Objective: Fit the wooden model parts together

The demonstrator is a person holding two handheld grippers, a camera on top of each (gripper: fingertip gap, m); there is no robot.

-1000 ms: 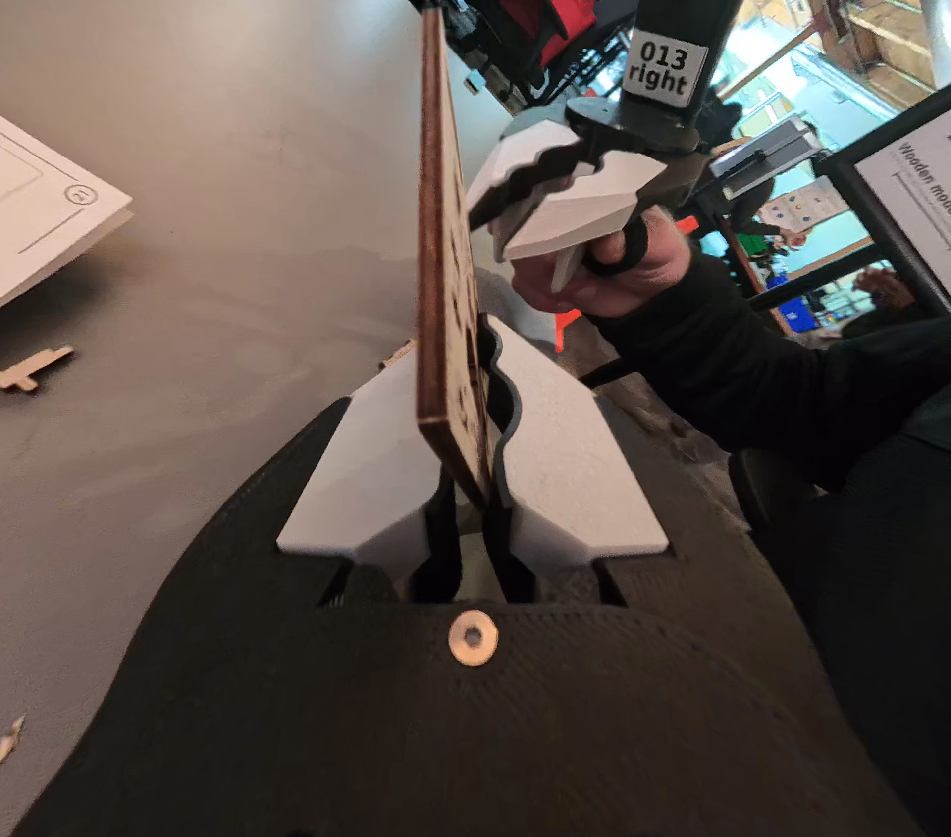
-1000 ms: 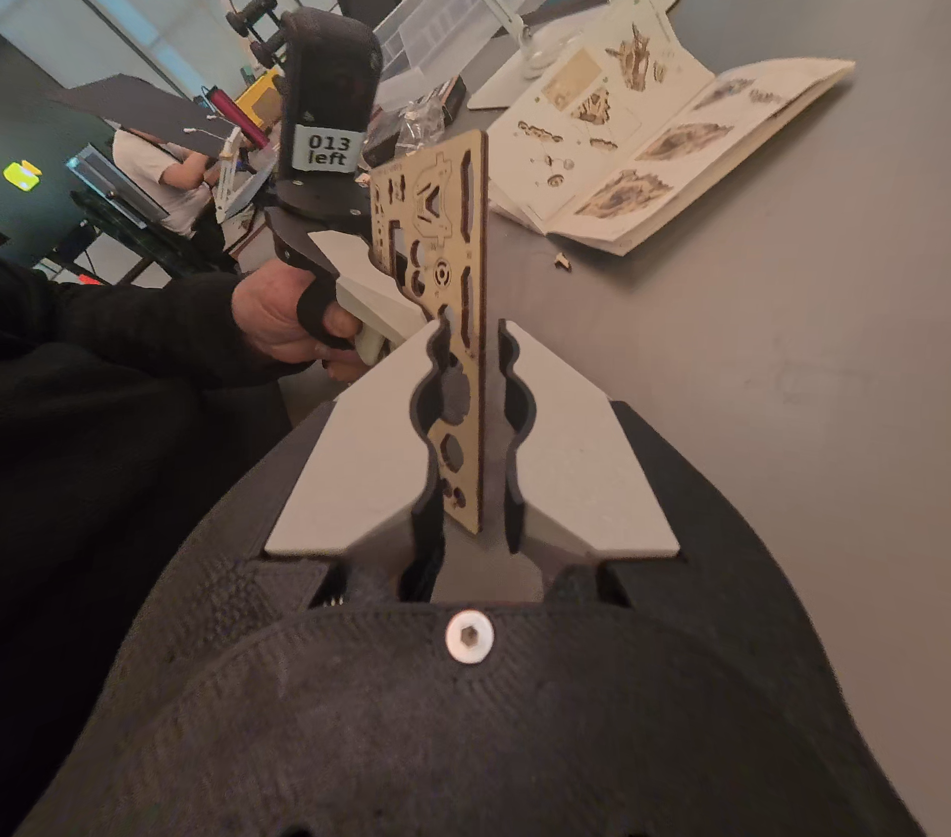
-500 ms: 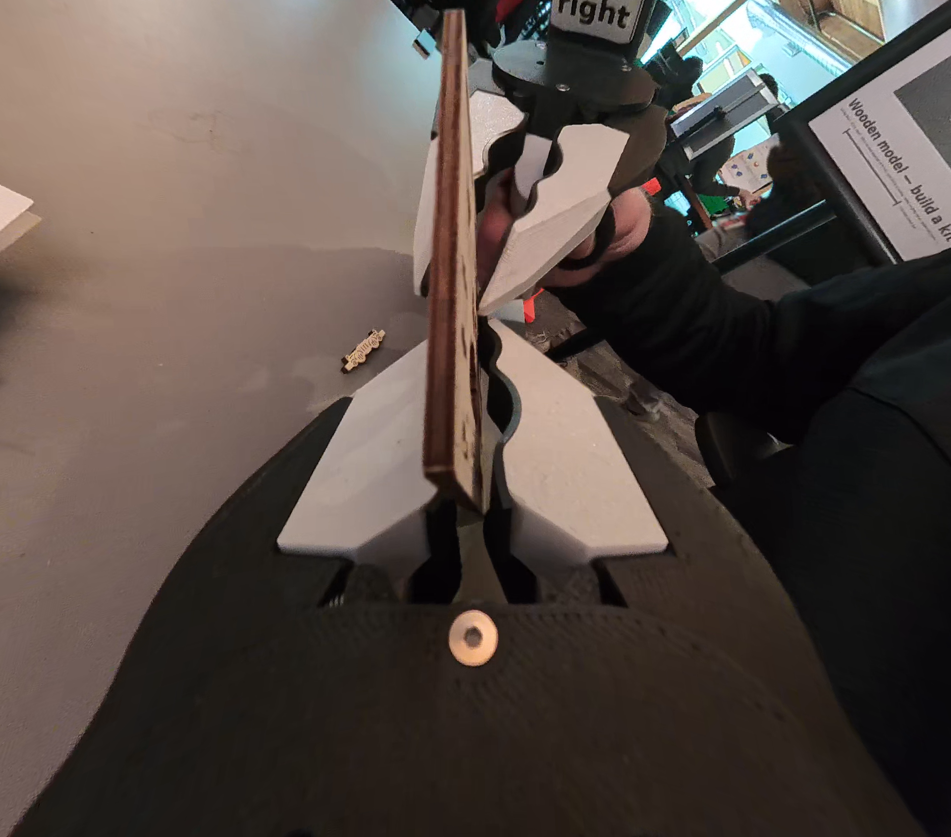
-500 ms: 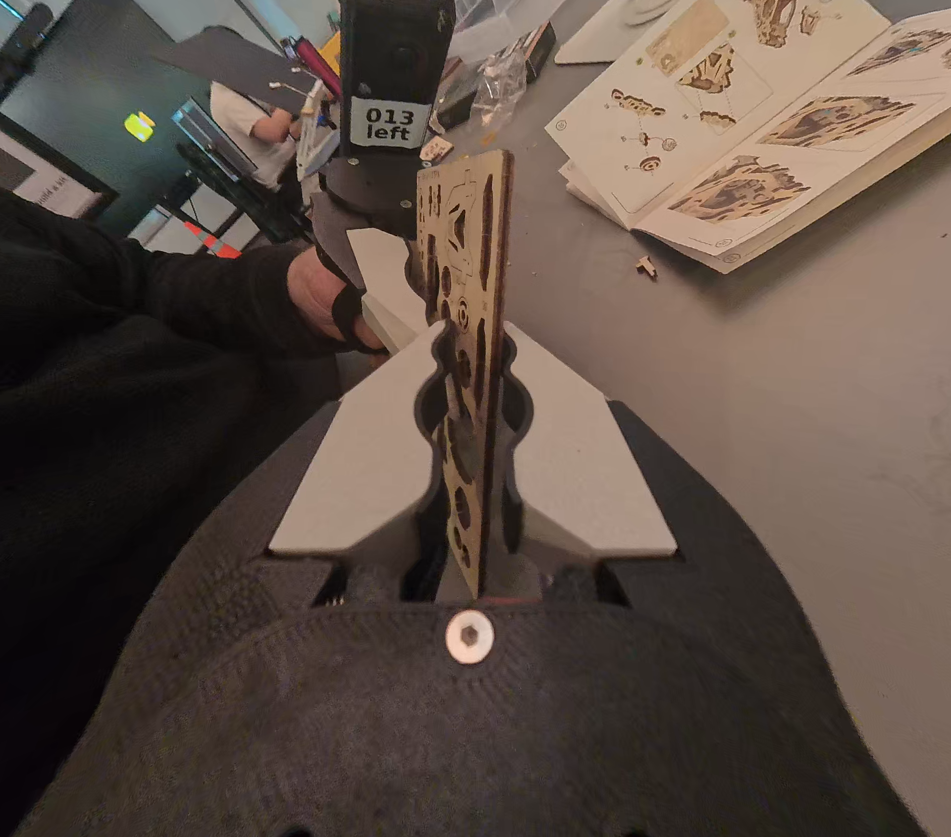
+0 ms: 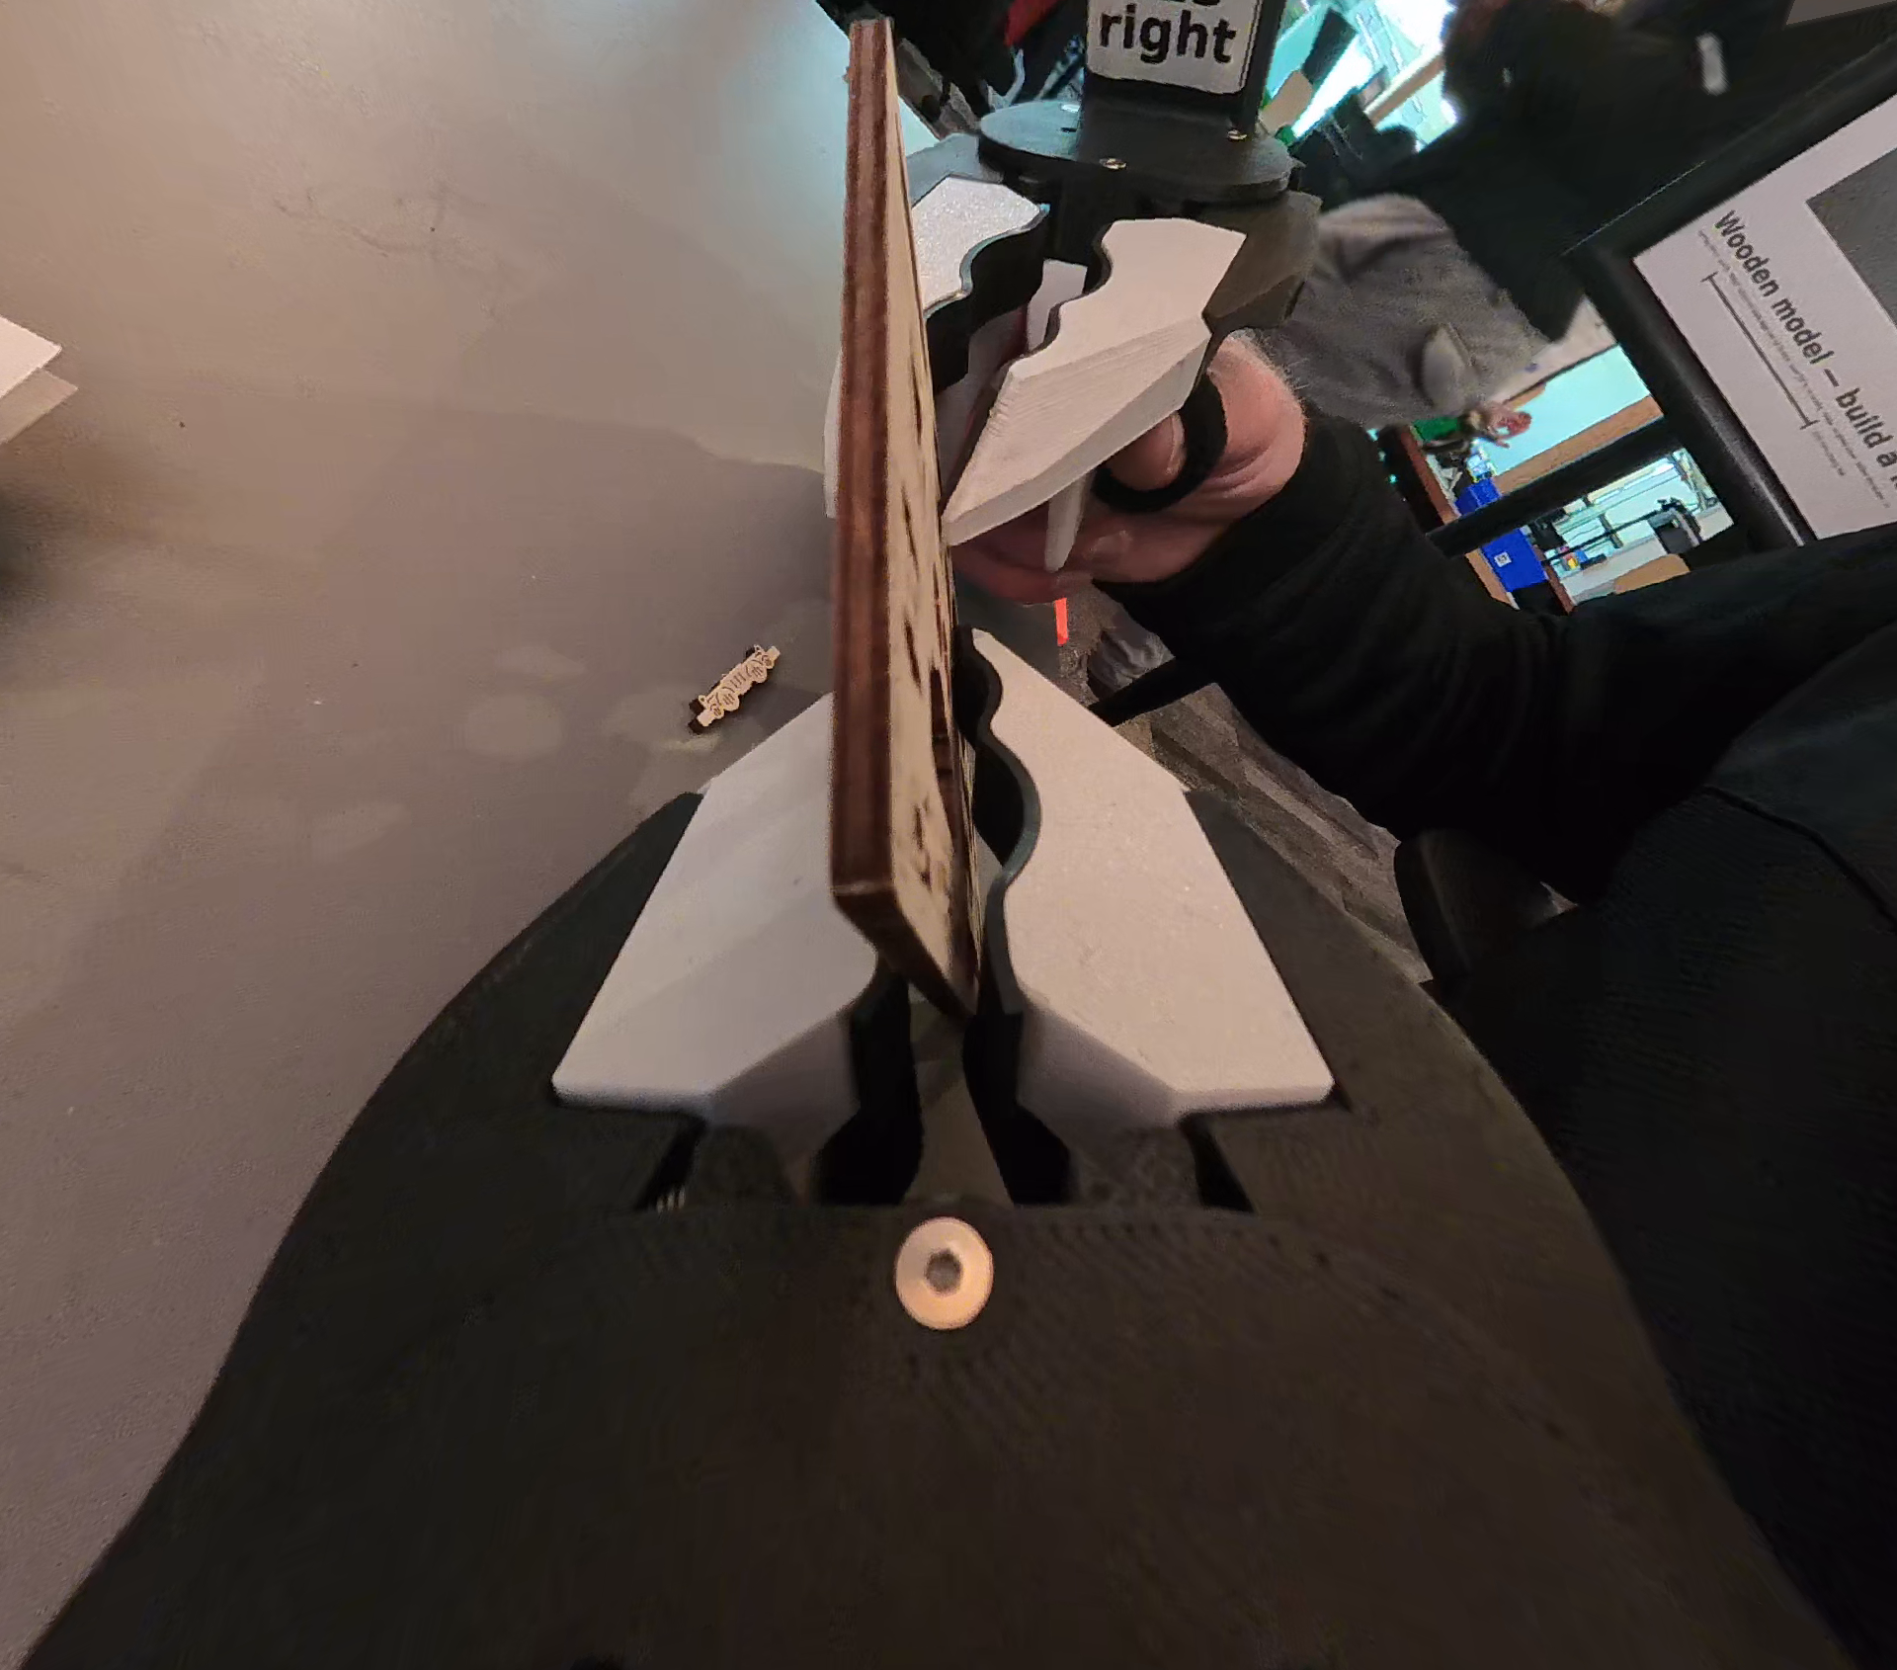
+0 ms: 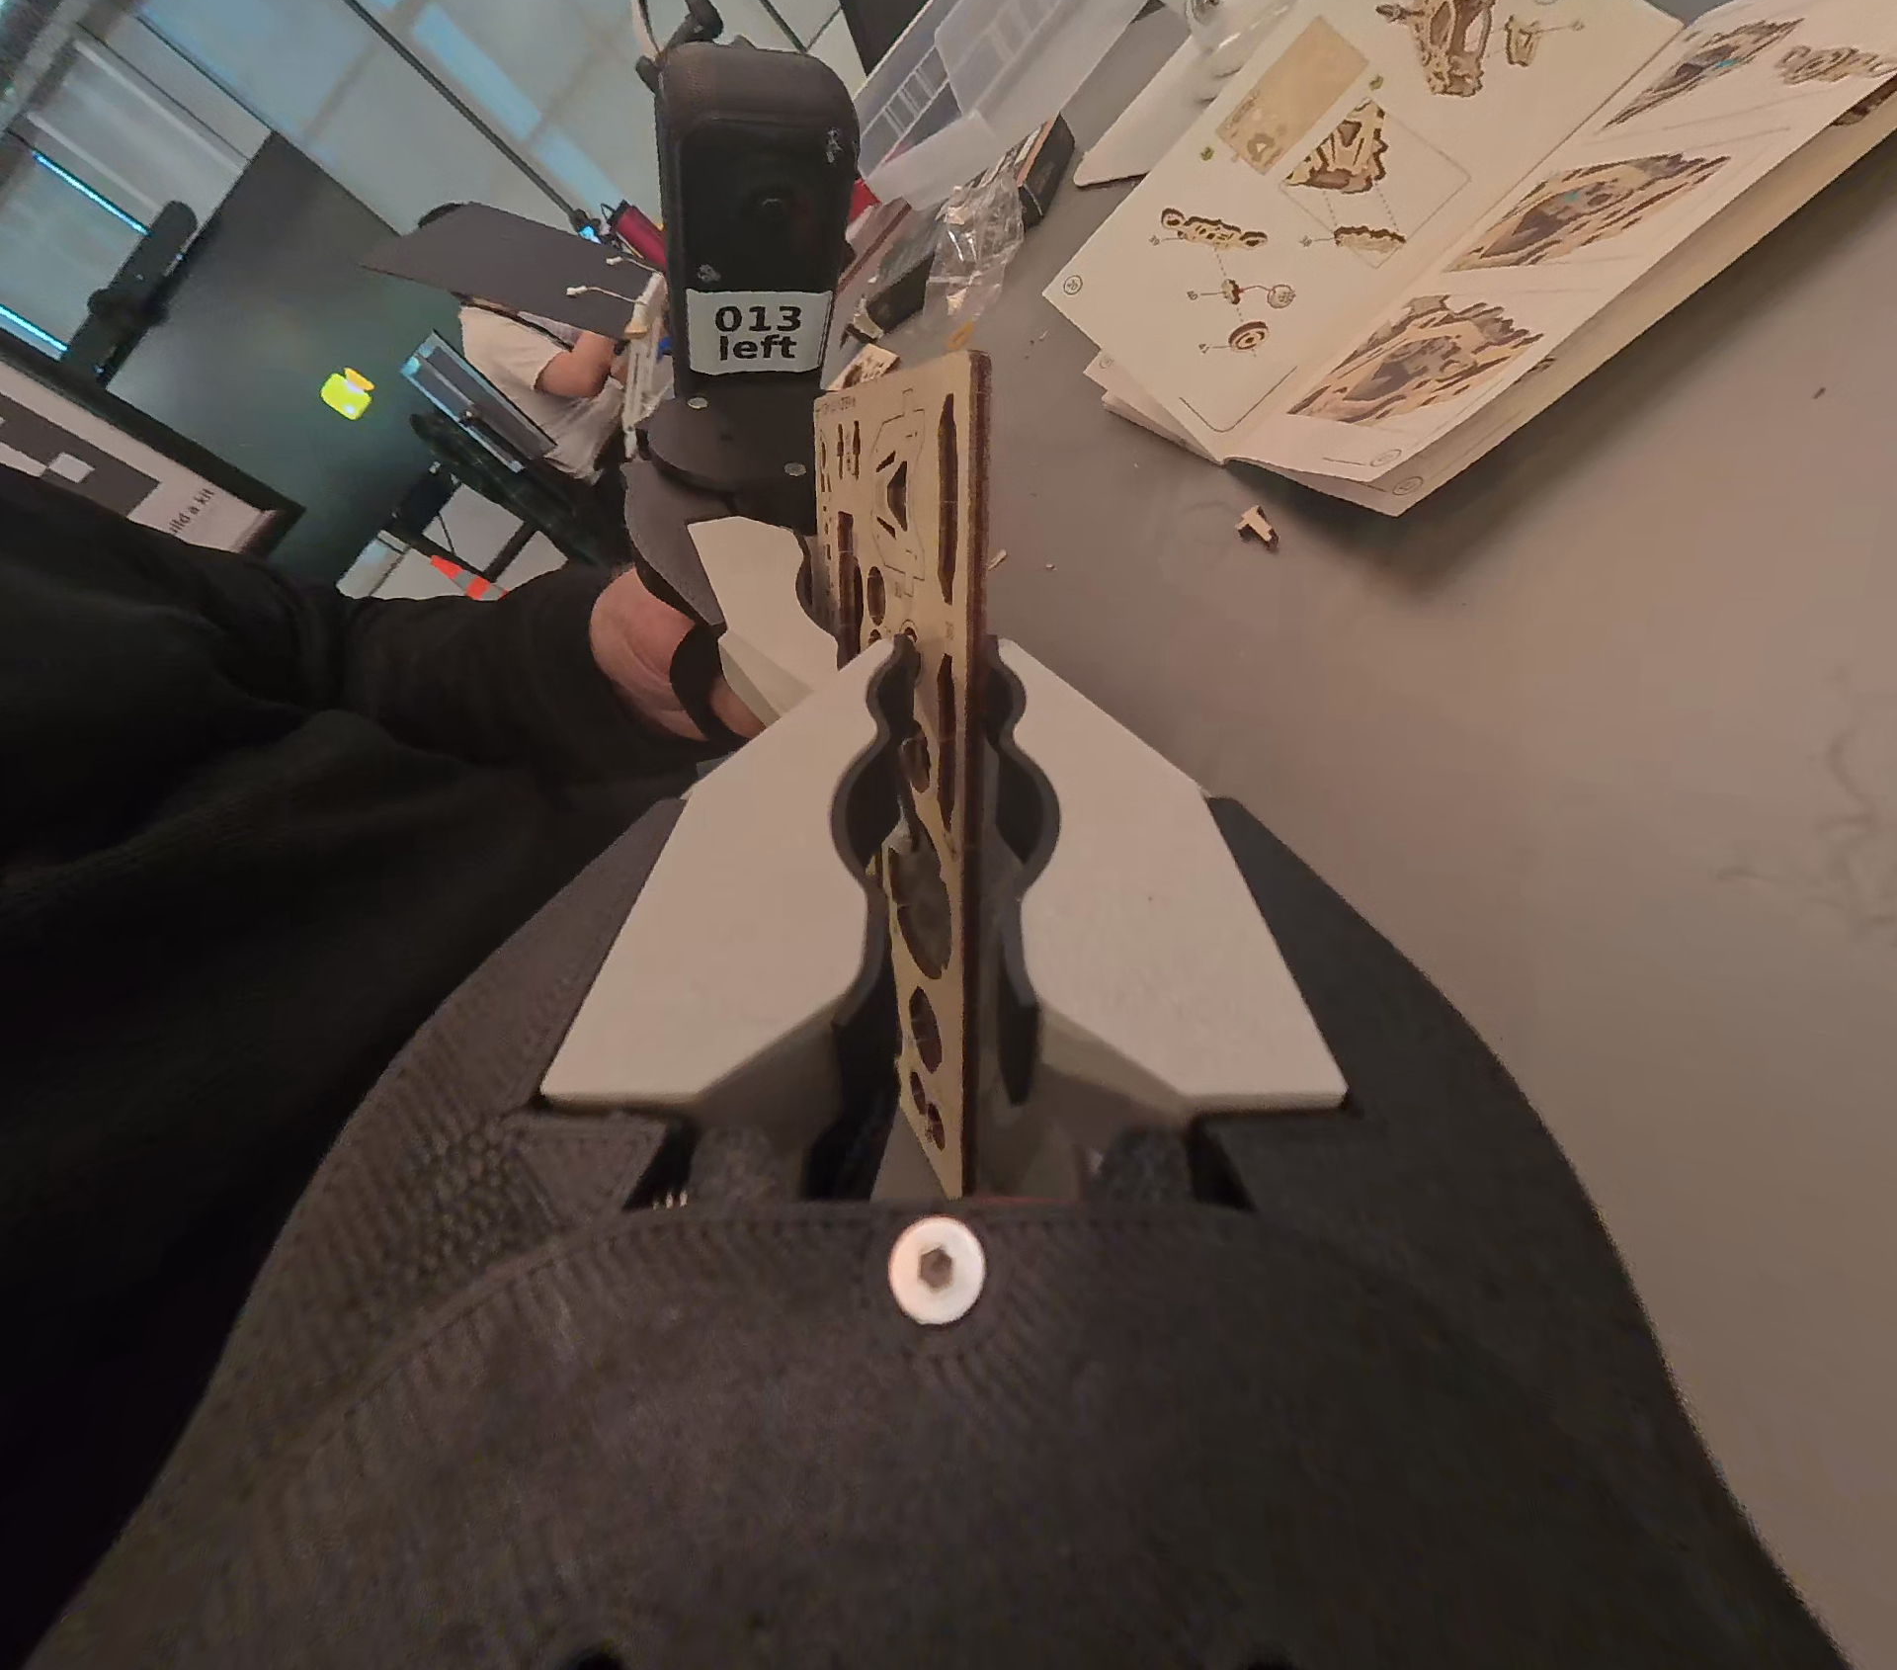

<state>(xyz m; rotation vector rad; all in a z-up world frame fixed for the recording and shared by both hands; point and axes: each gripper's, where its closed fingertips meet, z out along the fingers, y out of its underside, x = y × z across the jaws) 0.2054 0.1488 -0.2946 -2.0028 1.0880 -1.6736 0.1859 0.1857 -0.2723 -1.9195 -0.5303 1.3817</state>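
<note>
A thin laser-cut wooden sheet (image 5: 891, 491) with punch-out model parts stands on edge above the grey table (image 5: 359, 286). My left gripper (image 5: 903, 676) is shut on one end of it. In the right wrist view the sheet (image 6: 939, 799) runs deep between the fingers of my right gripper (image 6: 944, 656), which close on its two faces. In the left wrist view the right gripper (image 5: 924, 481) straddles the far end of the sheet. In the right wrist view the left gripper (image 6: 811, 594) holds the far end.
An open instruction booklet (image 6: 1437, 235) lies on the table, with a small loose wooden piece (image 6: 1257, 527) near it. Another small wooden part (image 5: 734, 686) lies near the left gripper. Clear plastic trays (image 6: 1027, 29) and a white stand are behind. A framed sign (image 5: 1796, 348) stands to the right. The grippers' ends are close to 4 cm from one another.
The right gripper came in from beside the sheet, slid over its far end and narrowed its fingers onto it. The sheet now sits deeper between them. The left gripper kept its hold.
</note>
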